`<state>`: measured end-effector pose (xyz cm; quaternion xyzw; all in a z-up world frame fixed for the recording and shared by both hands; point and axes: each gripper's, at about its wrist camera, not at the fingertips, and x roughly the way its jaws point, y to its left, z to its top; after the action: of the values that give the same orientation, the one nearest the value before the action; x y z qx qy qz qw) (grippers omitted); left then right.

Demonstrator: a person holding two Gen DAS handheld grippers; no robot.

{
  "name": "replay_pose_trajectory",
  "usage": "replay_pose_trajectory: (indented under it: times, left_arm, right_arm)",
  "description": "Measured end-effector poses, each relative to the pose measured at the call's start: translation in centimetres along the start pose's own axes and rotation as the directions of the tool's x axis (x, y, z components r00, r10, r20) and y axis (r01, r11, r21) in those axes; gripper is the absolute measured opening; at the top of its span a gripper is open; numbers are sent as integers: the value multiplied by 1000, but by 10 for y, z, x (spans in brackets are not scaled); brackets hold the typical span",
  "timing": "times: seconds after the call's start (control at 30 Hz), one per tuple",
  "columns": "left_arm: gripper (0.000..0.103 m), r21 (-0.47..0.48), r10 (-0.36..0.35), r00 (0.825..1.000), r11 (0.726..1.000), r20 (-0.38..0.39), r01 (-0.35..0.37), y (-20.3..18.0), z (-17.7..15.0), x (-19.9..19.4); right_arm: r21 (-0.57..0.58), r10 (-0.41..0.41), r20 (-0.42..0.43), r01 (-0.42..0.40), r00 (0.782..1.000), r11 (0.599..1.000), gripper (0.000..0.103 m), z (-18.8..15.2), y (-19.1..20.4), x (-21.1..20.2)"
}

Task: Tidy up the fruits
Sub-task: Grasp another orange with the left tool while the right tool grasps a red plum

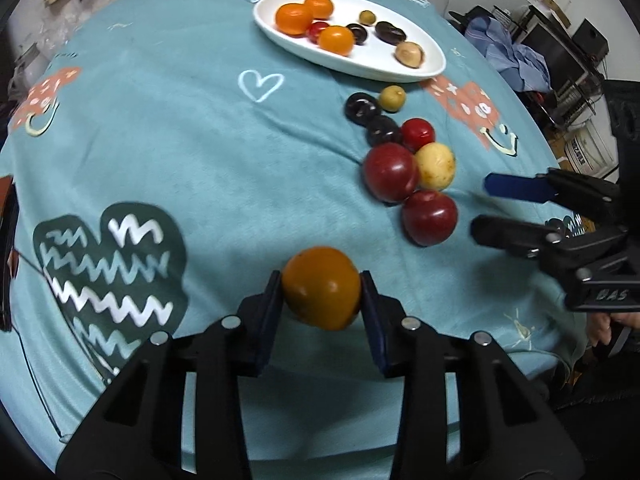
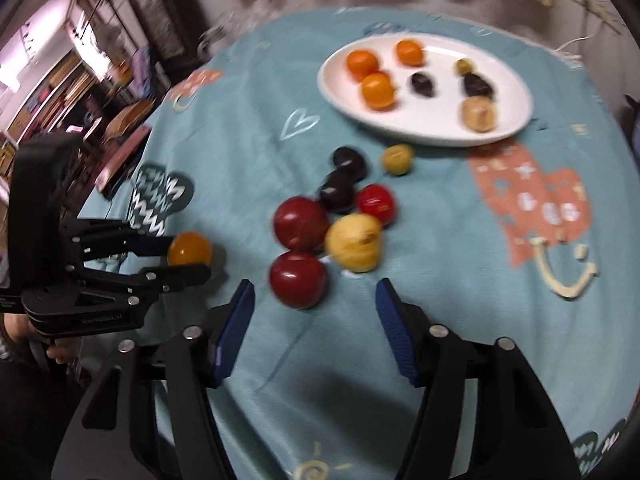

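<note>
Left tongs [image 1: 322, 292] gripped a round orange fruit [image 1: 322, 288] above the teal-clothed counter [image 1: 200, 140]; right tongs [image 2: 315, 300] gaped wide just before two dark-red plums [image 2: 298, 278], white oval plate [image 2: 516, 120] beyond.

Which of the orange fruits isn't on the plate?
The orange fruit clamped in the left gripper, close to the camera. The other three orange ones lie together at one end of the white plate.

Orange fruit [image 1: 322, 288] clamped between left fingers [image 1: 370, 300]; plate [image 1: 434, 66] part-filled.
</note>
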<state>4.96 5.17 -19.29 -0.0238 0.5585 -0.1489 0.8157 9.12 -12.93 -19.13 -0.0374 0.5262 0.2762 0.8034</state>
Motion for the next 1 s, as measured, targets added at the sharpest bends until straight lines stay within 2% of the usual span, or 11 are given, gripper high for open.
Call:
replay_pose_trajectory:
  times: [0.1,0.23,0.37,0.5,0.63,0.83,1.0]
  left_arm:
    - [39,-11,1,1000,1000,3,-1,3,-5,-2]
    - [39,-23,-3,1000,1000,8,3,6,-7,-3]
    - [39,-26,-12,1000,1000,8,12,7,-8,-3]
    - [39,-22,-18,1000,1000,-2,18,4,-7,1]
    - [39,-13,-24,1000,1000,-3,24,-2,-3,4]
    - [39,19,-42,999,999,-10,42,-18,7,11]
    - [39,20,-65,998,998,14,65,-25,36,10]
  right_arm:
    - [0,14,-35,-14,999,1000,58,3,5,14]
    - [20,27,-75,-25,997,999,49,4,5,30]
    - [49,36,-66,-33,997,998,40,4,-1,31]
    - [41,29,-57,-27,998,999,39,2,-2,24]
    - [39,10,-7,-9,1000,999,39,1,-7,7]
    - [143,-8,17,5,1000,990,39,-14,-40,-10]
    - [248,-52,79,31,996,968,39,-18,-79,-35]
